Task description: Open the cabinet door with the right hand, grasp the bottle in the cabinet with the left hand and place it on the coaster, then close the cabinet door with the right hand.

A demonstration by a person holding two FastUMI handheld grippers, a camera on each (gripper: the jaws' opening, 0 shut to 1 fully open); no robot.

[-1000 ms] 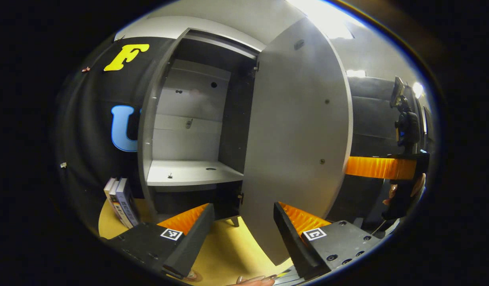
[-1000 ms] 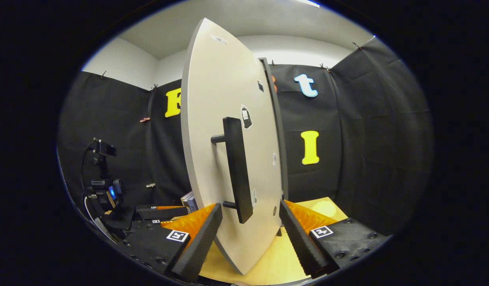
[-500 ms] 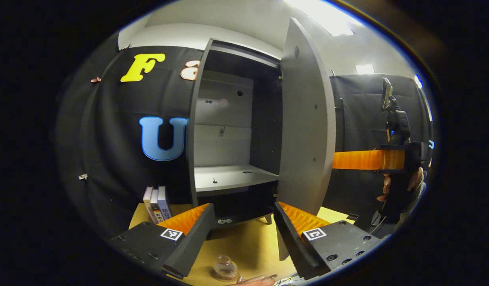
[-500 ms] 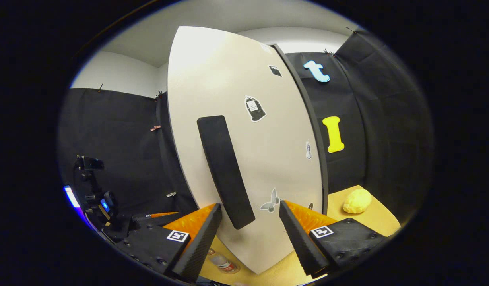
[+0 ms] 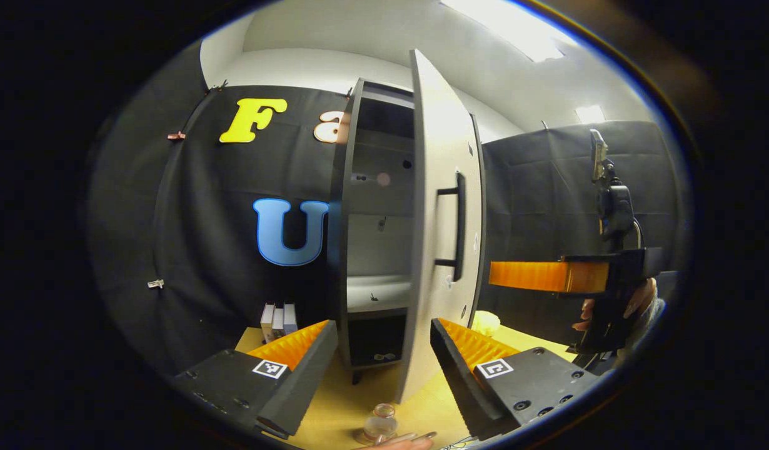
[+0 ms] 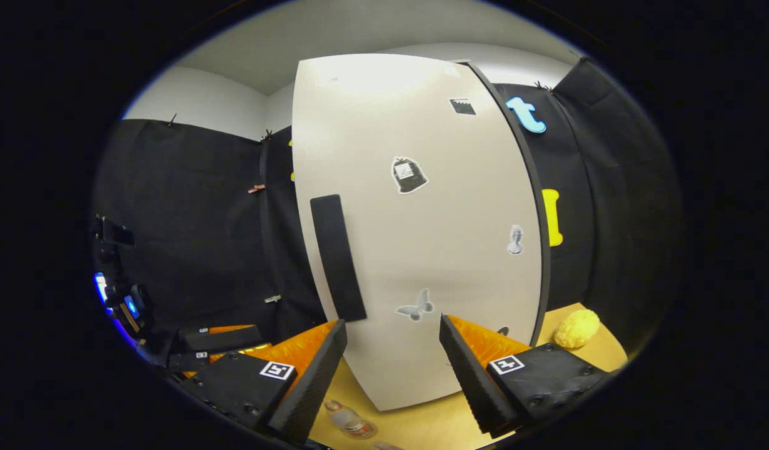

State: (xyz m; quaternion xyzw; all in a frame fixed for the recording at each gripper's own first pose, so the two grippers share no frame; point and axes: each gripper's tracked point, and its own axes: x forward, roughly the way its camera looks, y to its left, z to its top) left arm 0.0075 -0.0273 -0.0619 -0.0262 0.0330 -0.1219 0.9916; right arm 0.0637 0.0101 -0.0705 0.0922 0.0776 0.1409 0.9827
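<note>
Swinging door: cabinet door [image 6: 416,237] ajar, edge off the cabinet [image 5: 372,206]
Right tongs [image 6: 394,369]: wide, empty, facing the door
Left tongs [image 5: 384,362]: wide, empty, before the cabinet

A pale grey cabinet door [image 6: 422,219] with a black handle [image 6: 337,256] stands over a tan tabletop [image 6: 422,425].

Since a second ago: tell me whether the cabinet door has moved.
Yes. In the left gripper view the door has swung toward closed, now covering most of the cabinet opening and shelf it earlier left exposed.
</note>
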